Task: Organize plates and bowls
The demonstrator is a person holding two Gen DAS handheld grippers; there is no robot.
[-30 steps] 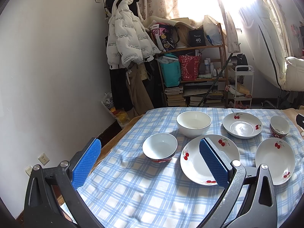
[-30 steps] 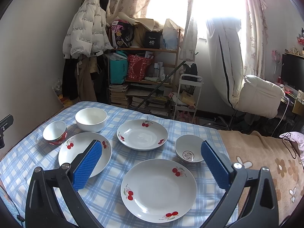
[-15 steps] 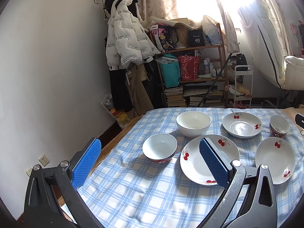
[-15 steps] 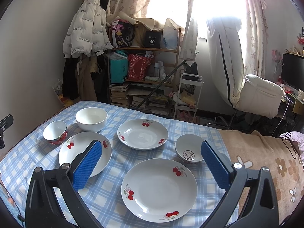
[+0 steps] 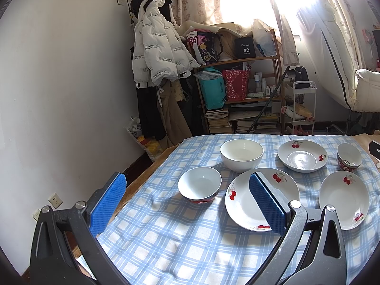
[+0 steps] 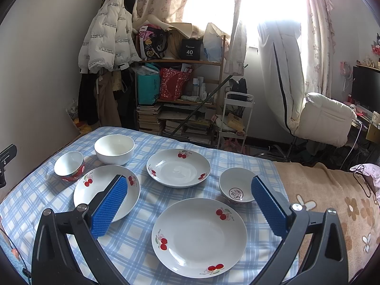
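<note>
3 cherry plates + 3 bowls sit apart on the blue-check cloth [image 6: 142, 242]: near plate [image 6: 199, 237], left plate [image 6: 95, 190], far plate [image 6: 178, 167], big white bowl [image 6: 114, 149], red-sided bowl [image 6: 68, 166], small bowl w/ mark [image 6: 236, 188]. Gaps btwn all. Left gripper [image 5: 187, 204] and right gripper [image 6: 188, 210] hang above, both spread wide, holding nothing. Brown floral blanket [image 6: 332, 201] at cloth's right edge; shelf [image 6: 180, 95] behind.
</note>
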